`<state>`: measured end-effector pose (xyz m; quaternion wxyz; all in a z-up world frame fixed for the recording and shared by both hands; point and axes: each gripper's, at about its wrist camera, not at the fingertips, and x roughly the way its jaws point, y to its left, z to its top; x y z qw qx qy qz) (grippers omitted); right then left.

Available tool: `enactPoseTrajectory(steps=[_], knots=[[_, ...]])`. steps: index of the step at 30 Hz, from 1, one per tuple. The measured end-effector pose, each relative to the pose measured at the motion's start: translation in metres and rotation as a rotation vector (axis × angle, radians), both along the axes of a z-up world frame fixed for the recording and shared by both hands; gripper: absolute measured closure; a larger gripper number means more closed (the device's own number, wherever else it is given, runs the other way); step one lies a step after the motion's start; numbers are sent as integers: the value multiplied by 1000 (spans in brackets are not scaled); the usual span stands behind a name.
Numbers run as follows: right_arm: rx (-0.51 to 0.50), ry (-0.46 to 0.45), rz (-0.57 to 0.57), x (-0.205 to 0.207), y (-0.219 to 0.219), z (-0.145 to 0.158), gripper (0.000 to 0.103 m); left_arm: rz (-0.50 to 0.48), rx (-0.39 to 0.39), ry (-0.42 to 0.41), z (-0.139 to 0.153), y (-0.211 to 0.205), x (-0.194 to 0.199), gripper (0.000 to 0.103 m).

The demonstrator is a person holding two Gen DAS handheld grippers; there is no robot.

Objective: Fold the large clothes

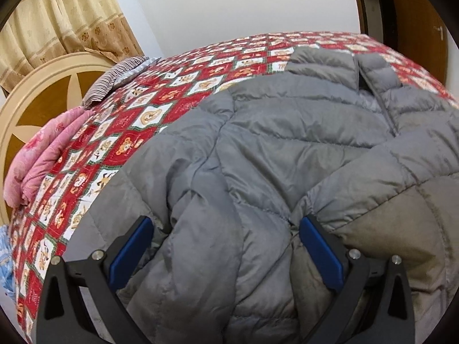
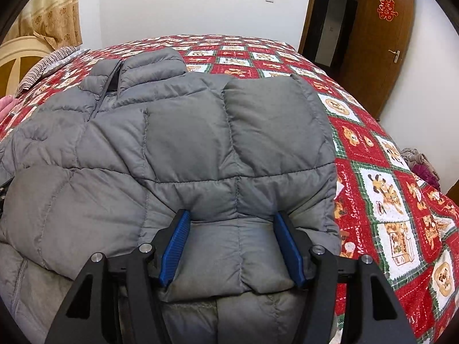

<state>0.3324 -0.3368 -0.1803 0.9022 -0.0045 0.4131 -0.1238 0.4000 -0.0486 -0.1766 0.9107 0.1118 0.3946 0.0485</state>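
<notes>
A grey quilted puffer jacket [image 1: 287,143] lies on a bed with a red patterned quilt [image 1: 137,120], collar at the far end. It also fills the right wrist view [image 2: 186,143], both sleeves folded across its body. My left gripper [image 1: 226,226] is open, its blue pads either side of a puffy fold at the jacket's near left part. My right gripper [image 2: 232,220] is open, its pads straddling the padded sleeve end at the jacket's near right edge. Neither pinches the fabric.
A pink folded blanket [image 1: 43,154] and a striped pillow [image 1: 114,80] lie at the bed's left by the cream headboard [image 1: 31,97]. The red quilt [image 2: 387,172] extends bare to the right. A brown door [image 2: 381,46] stands open at the far right.
</notes>
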Motion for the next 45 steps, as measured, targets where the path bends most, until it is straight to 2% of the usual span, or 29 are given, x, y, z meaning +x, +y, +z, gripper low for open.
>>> enactPoseTrajectory(steps=[4, 7, 9, 10, 13, 15, 17, 20, 27, 30, 32, 34, 35, 37, 39, 42, 44, 45], knots=[[37, -10, 20, -6, -4, 9, 41, 49, -32, 8, 13, 13, -2, 0], [108, -141, -4, -26, -17, 45, 41, 48, -62, -54, 34, 15, -5, 0], [69, -201, -6, -22, -19, 67, 31, 39, -66, -97, 45, 9, -5, 0], [42, -203, -10, -15, -20, 71, 31, 24, -60, -113, 50, 0, -2, 0], [9, -174, -25, 18, -31, 67, 31, -20, 10, -105, 44, -25, 5, 0], [33, -112, 2, 40, -37, 50, 31, -37, 69, -85, 29, -36, 10, 0], [9, -64, 7, 50, -35, 30, 31, -42, 114, -65, 13, -41, 14, 0], [23, -18, 13, 56, -37, 4, 31, -31, 87, -35, 1, -38, 20, 0], [39, 5, 11, 61, -41, 0, 31, -26, 73, 4, -6, -40, 31, 0], [7, 36, 25, 57, -36, 8, 31, -25, 79, 15, 1, -37, 29, 0], [-23, 4, -16, 40, -36, 28, 31, -8, 38, 0, 22, -18, 16, 0], [-2, -64, -27, 15, -31, 49, 30, -7, -9, -54, 48, 11, -7, 0], [18, -83, -20, 1, -25, 59, 29, -10, -16, -78, 58, 30, -23, 0], [50, -90, 22, -16, -7, 69, 25, 4, 18, -108, 68, 72, -56, 0], [73, -89, 106, -27, 23, 72, 24, 69, 71, -114, 65, 112, -79, 0], [66, -92, 223, -29, 67, 64, 24, 204, 120, -72, 48, 176, -108, 0], [41, -67, 258, -22, 90, 48, 24, 306, 103, -30, 35, 219, -129, 0], [16, -22, 269, -15, 100, 33, 24, 346, 78, -11, 31, 236, -140, 0]])
